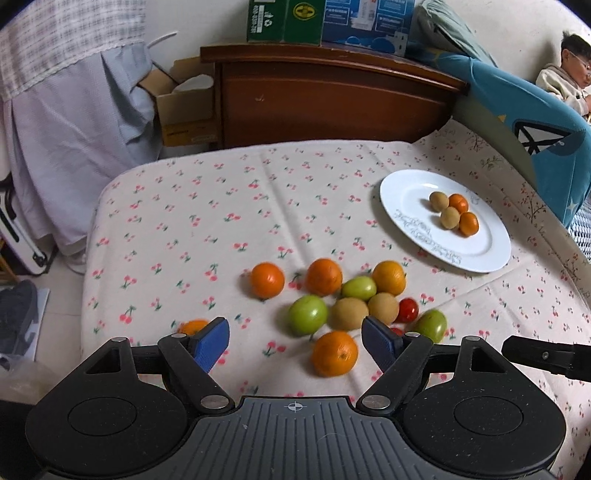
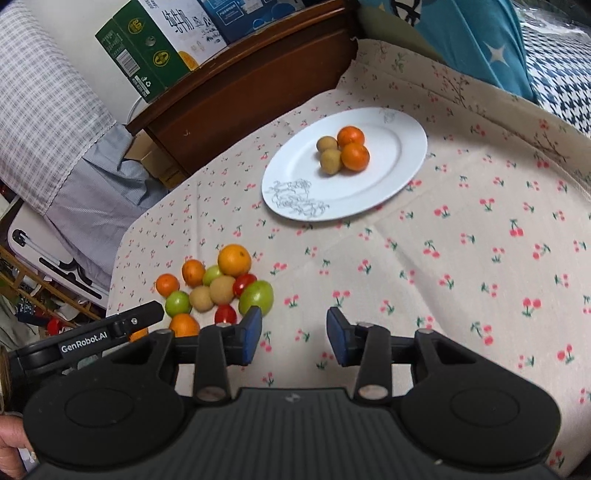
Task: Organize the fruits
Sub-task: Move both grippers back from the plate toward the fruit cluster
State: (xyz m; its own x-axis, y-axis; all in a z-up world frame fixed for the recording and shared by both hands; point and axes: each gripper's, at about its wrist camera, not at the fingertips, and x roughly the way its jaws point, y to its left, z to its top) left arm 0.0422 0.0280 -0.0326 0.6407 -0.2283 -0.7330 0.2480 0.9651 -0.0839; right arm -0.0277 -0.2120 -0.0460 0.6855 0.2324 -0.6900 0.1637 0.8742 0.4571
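Observation:
A pile of loose fruit lies on the cherry-print cloth: oranges [image 1: 334,352], green fruits [image 1: 307,314], tan round fruits [image 1: 348,313] and small red tomatoes [image 1: 407,310]. The pile shows in the right wrist view too [image 2: 221,288]. A white plate [image 1: 413,192] at the right holds two tan fruits and two small oranges [image 1: 468,223]; it also shows in the right wrist view [image 2: 291,184]. My left gripper [image 1: 295,341] is open and empty, just before the pile, with an orange between its fingers' line. My right gripper [image 2: 294,334] is open and empty over bare cloth, right of the pile.
A small orange [image 1: 192,326] lies apart at the left by my left finger. A dark wooden headboard [image 1: 332,99] with cardboard boxes [image 1: 284,20] stands behind the table. A blue cushion [image 1: 535,129] borders the right side. The table's left edge drops to the floor.

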